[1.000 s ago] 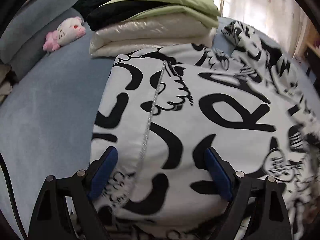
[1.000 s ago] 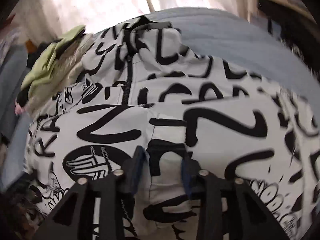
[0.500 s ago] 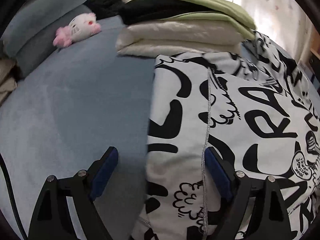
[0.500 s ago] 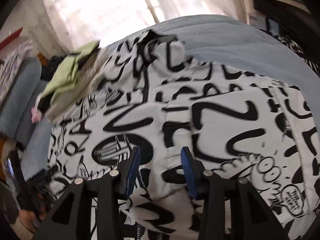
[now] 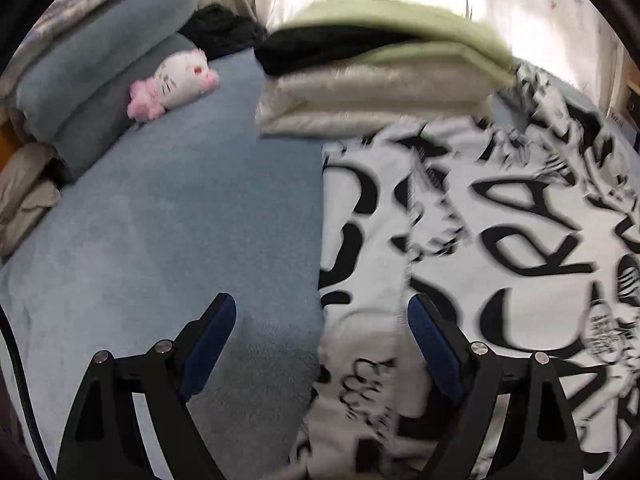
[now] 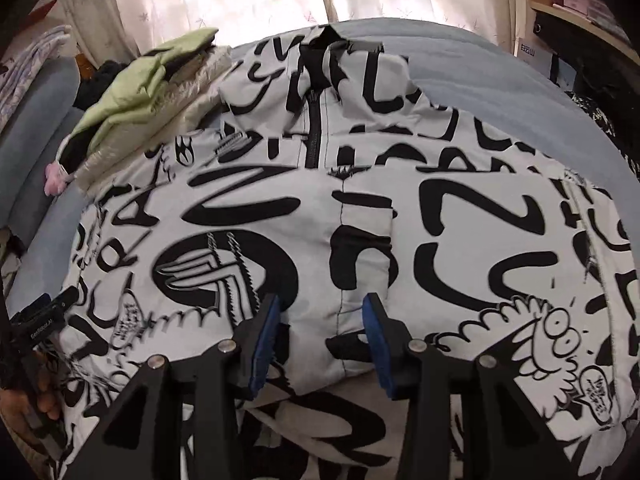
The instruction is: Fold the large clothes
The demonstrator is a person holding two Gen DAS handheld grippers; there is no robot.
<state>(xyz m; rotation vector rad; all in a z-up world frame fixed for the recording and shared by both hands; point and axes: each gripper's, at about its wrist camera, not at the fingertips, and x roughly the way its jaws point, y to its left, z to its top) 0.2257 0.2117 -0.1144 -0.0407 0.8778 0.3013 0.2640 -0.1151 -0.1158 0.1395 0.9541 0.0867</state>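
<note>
The graffiti-print jacket is smooth matt cloth, the bed cover a napped blue fabric, the folded cream garment faintly glossy, the plush toy fuzzy, and both grippers' fingers matt black plastic with blue pads.

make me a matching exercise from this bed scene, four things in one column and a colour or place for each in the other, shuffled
Things:
1. plush toy
2. printed jacket
3. top item of the folded pile
4. left gripper

Descriptions:
A. light green
B. open, straddling the jacket's left edge over the blue bed cover
C. white and pink, lying against the grey-blue pillows
D. white with black graffiti lettering, spread on the bed

Pairs: 1-C, 2-D, 3-A, 4-B
</note>
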